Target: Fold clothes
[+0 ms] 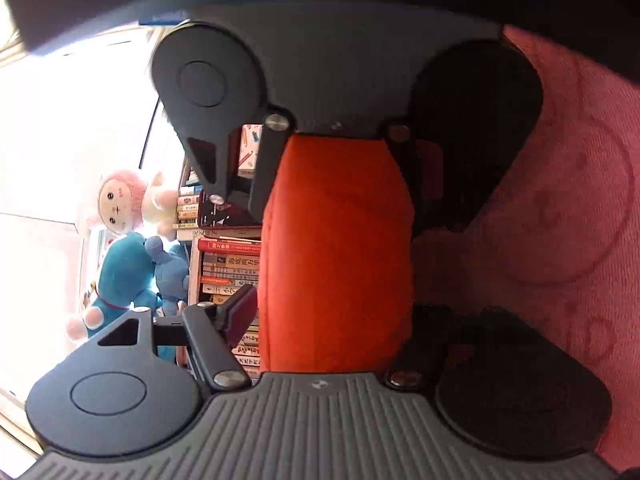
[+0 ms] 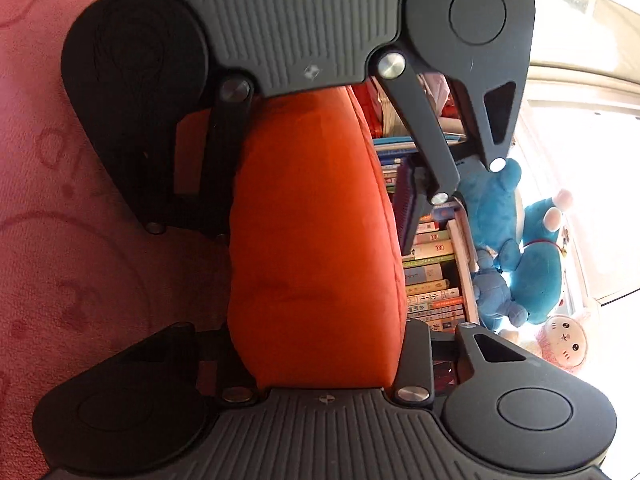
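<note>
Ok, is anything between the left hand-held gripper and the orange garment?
Nothing visible is. The orange garment sits right at the left hand-held gripper, spanning the space between its jaws, with only the pink blanket beside it.

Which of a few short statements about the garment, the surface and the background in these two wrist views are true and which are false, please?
1. The garment in front of both cameras is orange. True: the orange garment fills the middle of each view.
2. The fabric surface beside it is blue. False: it is a pink blanket with a faint pattern.
3. Books are stacked behind the garment. True: the stacked books show their spines.
4. Only one plush toy is in view. False: there is a pink-haired doll and at least one blue plush toy near the bright window.
</note>
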Motion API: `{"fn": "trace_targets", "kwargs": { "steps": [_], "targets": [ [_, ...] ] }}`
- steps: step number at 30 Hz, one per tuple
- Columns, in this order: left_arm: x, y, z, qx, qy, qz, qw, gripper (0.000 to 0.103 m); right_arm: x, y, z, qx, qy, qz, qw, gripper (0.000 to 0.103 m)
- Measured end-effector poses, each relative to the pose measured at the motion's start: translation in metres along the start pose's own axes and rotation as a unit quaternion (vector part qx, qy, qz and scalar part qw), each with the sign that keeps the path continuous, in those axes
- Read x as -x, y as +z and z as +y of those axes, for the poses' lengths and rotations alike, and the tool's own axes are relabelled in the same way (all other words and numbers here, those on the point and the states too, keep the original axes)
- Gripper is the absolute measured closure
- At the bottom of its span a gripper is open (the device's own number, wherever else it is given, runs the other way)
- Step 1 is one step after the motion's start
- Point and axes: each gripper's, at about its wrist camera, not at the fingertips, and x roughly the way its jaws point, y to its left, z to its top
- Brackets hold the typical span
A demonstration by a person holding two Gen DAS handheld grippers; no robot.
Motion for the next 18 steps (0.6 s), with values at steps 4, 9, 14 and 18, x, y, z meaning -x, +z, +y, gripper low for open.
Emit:
{"fn": "trace_targets", "kwargs": {
  "steps": [4, 9, 14, 18],
  "targets": [
    [-0.010, 0.000, -0.002, -0.013, -0.012, 0.009, 0.9998, 0.052, -0.007, -0.003, -0.006, -0.005, -0.002, 0.001, 1.000, 0.067],
    [-0.012, -0.007, -0.009, -0.036, -0.020, 0.016, 0.9990, 0.069, -0.017, -0.010, -0.011, 0.002, 0.000, 0.002, 1.000, 0.068],
    [-0.012, -0.017, -0.009, -0.028, -0.031, 0.034, 0.9985, 0.071, -0.022, -0.031, -0.015, 0.006, -0.002, 0.018, 1.000, 0.068],
    [-0.012, -0.030, -0.007, -0.023, -0.036, 0.052, 0.9977, 0.071, -0.026, -0.055, -0.027, -0.011, -0.001, 0.050, 0.999, 0.068]
  ]
}}
